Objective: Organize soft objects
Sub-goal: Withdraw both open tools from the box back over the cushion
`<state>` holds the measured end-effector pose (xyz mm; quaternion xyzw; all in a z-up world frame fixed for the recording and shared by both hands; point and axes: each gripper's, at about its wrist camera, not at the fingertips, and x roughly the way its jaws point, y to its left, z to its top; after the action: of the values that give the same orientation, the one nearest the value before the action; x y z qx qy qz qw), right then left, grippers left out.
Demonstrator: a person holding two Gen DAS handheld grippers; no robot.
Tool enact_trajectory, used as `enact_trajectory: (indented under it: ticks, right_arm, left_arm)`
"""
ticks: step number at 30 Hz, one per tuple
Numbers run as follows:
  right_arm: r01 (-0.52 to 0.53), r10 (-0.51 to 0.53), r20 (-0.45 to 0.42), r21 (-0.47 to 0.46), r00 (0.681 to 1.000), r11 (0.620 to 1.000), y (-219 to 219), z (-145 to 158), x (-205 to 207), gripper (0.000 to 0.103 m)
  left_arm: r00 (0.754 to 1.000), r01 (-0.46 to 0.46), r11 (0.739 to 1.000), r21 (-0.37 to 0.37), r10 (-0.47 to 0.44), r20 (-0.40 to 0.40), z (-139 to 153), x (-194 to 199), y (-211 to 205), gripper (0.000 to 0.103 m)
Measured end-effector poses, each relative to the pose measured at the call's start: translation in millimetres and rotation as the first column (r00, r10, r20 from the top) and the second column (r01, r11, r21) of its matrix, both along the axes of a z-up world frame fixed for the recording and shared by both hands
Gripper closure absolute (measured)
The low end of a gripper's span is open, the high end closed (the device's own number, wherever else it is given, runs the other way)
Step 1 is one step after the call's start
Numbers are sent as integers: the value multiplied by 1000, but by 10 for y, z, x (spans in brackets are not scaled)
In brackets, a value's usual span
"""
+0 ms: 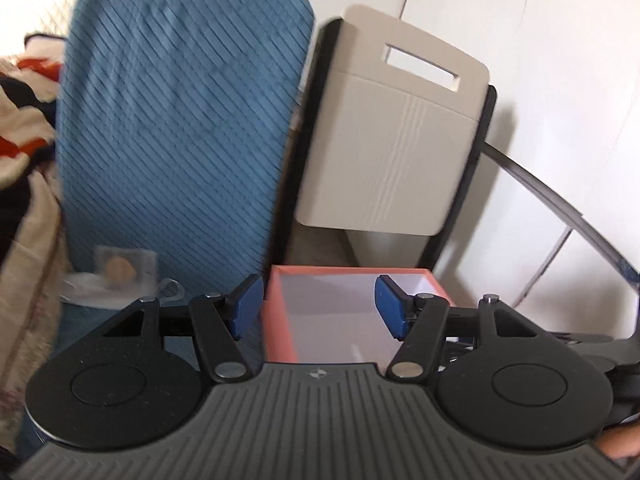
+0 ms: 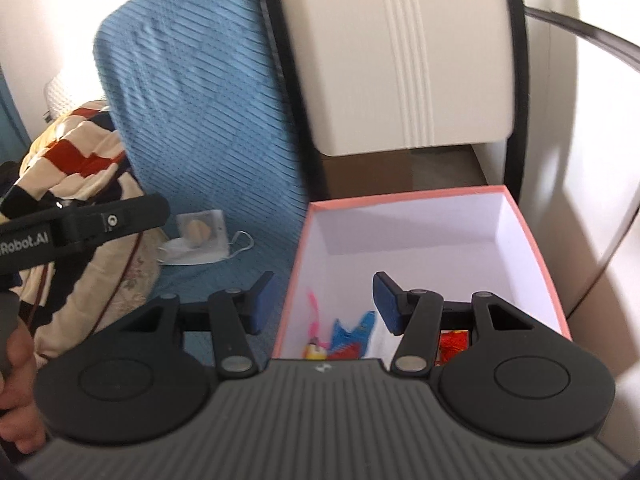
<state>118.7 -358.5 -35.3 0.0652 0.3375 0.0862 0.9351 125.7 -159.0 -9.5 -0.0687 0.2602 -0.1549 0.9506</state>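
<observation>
Left gripper [image 1: 319,307]: blue pads wide apart, nothing held, low in the middle of the left wrist view. Right gripper [image 2: 324,304]: blue pads also apart, nothing held, low in the middle of the right wrist view.

Seen only from the right wrist: small soft toys [image 2: 352,336] at the bottom of the pink box [image 2: 536,248], low centre of the frame. One pink and thin, one blue and floppy, one yellow bit, one red and crinkly thing [image 2: 454,342] behind the right finger. Also only here: a person's hand [image 2: 16,392] at the lower left edge, gripping a black handle with white letters.

Seen only from the left wrist: a long cut-out slot [image 1: 422,66] in the beige plastic panel [image 1: 392,140], upper right. Box bottom hidden here; only white inner walls and pink rim [image 1: 348,269] showing, centre of frame.

Seen in both: a tall blue cushion [image 1: 180,120] with thin slanted ribs, soft and rounded at the top corners, left of centre. Beside its foot, a white face mask [image 2: 200,250] with loops and a small clear packet holding a round tan thing, blurry from the left wrist. Far left, a crumpled blanket [image 2: 80,152] in cream, red and dark patches. Box: stiff card, square corners, smooth white inside. Beige panel: hard, smooth, with raised lines down the middle.
</observation>
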Motion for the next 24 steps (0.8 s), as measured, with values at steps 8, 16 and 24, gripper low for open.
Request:
enact_trajectory:
  ticks: [8, 16, 24]
  right_arm:
    - [-79, 79, 42, -23, 996, 997, 469, 45, -104, 47]
    - [-133, 134, 52, -31, 990, 991, 857, -19, -145, 47]
    - [-227, 233, 86, -77, 969, 971, 1259, -191, -193, 47]
  left_arm:
    - [995, -99, 995, -19, 99, 15, -30, -106, 579, 35]
    - [986, -162, 987, -19, 163, 28, -166, -195, 980, 35]
    - [980, -196, 980, -34, 197, 23, -451, -279, 1273, 29]
